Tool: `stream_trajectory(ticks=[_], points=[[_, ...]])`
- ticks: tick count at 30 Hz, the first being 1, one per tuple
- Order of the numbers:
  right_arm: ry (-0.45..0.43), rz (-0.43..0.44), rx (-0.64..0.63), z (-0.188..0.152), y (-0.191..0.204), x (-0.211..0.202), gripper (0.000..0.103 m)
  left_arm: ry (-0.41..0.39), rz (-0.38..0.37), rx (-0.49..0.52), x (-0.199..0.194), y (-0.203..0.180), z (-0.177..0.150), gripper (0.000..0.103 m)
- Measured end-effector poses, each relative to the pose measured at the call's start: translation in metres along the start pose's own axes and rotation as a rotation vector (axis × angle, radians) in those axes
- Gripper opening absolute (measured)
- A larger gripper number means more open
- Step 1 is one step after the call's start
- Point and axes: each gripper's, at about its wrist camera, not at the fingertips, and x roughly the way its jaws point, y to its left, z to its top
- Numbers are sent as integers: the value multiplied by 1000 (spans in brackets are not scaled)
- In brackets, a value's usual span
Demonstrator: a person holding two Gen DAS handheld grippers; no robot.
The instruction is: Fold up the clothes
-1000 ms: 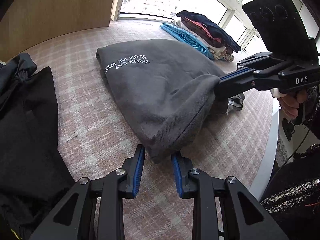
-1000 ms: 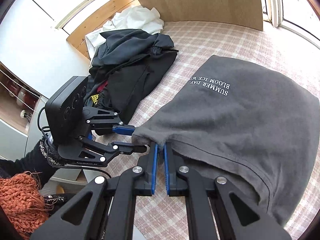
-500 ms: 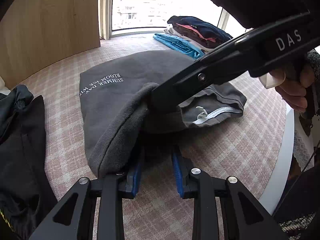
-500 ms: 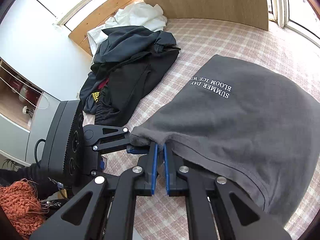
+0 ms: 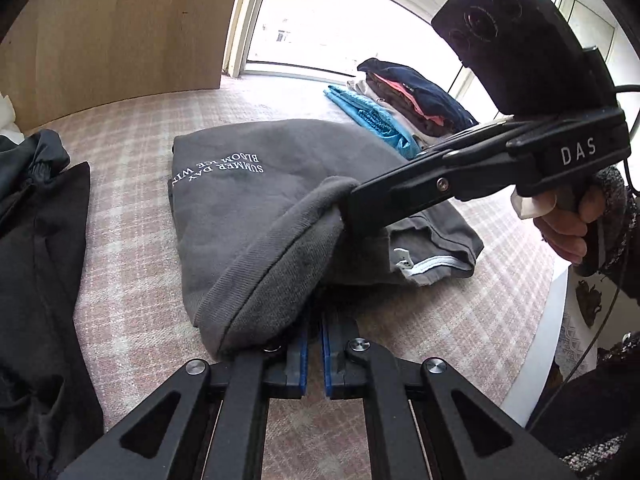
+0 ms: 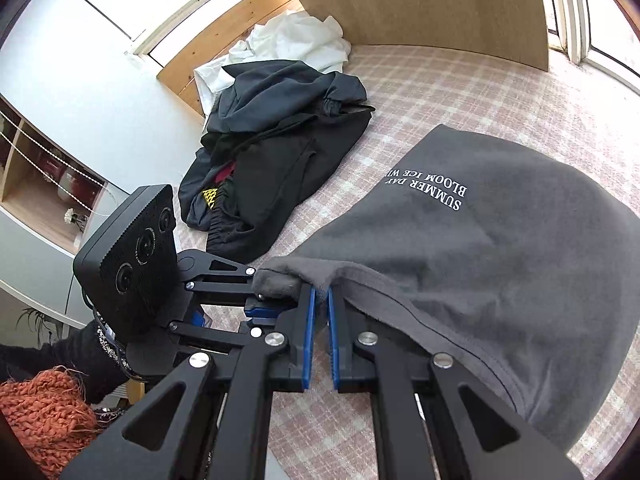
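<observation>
- Grey sweatshirt (image 5: 256,200) lies mid-surface on a pink-and-white checked cover (image 5: 132,216), folded over on itself; white lettering "SUMMER DAY / BLOOM ICE WI…" (image 5: 218,168) faces up on the top layer. Whether the surface is a bed or a table I cannot tell.
- Near hem of the sweatshirt is lifted off the cover, ribbed edge rolled and bunched between the two tools.
- Left tongs (image 5: 314,344): blue pads drawn nearly together, only a thin slit between them, hem fabric draped over the tips and pinched there. Gripping the sweatshirt.
- Right tongs (image 6: 320,312): blue pads likewise close together, clamped on the hem beside the left tool's tips; the grey cloth falls away to the right from this point.
- In the left wrist view the right tongs come in from the right, tip buried in the rolled edge; a hand (image 5: 572,228) wraps its handle, sleeve dark and speckled.
- The two grip points sit just beside each other on the same hem edge.
- Lower layer of the sweatshirt shows at right in the left view, with a white-trimmed edge (image 5: 432,268) lying flat on the cover.
- Pile of dark clothes (image 6: 272,160) left of the sweatshirt, apart from it; white cloth (image 6: 288,48) heaped behind that pile, against a wooden panel.
- Folded stack (image 5: 400,100) near the window: navy on top, blue at the bottom; well apart from the sweatshirt.
- Orange knit (image 6: 44,416) at the lower left edge of the right wrist view.
</observation>
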Motion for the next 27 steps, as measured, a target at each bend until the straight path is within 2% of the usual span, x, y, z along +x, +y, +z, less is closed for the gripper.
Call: stream_trajectory(ticks=[3,7,9,12,14,15,17,20,21,23,27], points=[[-4,-4,-22,3,7,-5,7,-16,-72,-26,-2,-2,3,4],[40,-17,-41,-3,10,2,7,89,-1,34,27,-10,-13,5],[67,-24,-44,-9,10,9,7,144,-1,12,29,-6,-22,4],[102,-43,-46,-19,8,19,7,150,-24,30,-4,-14,-31,17],[173,-10,-22,-26,5,29,10,129,-35,34,-32,-15,-33,28],[239,12,-9,-32,4,34,10,114,-33,8,-43,-10,-33,33],[298,44,6,-38,5,27,10,86,-30,-77,-55,7,-30,34],[258,135,41,-21,3,-5,11,66,25,-174,-56,27,-26,34],[223,125,42,-6,0,-16,16,64,34,-208,-54,32,-25,34],[173,10,-1,31,-3,-21,24,66,17,-287,-44,39,-23,34],[221,-263,-85,103,-14,32,25,125,3,-318,-13,38,-22,36]])
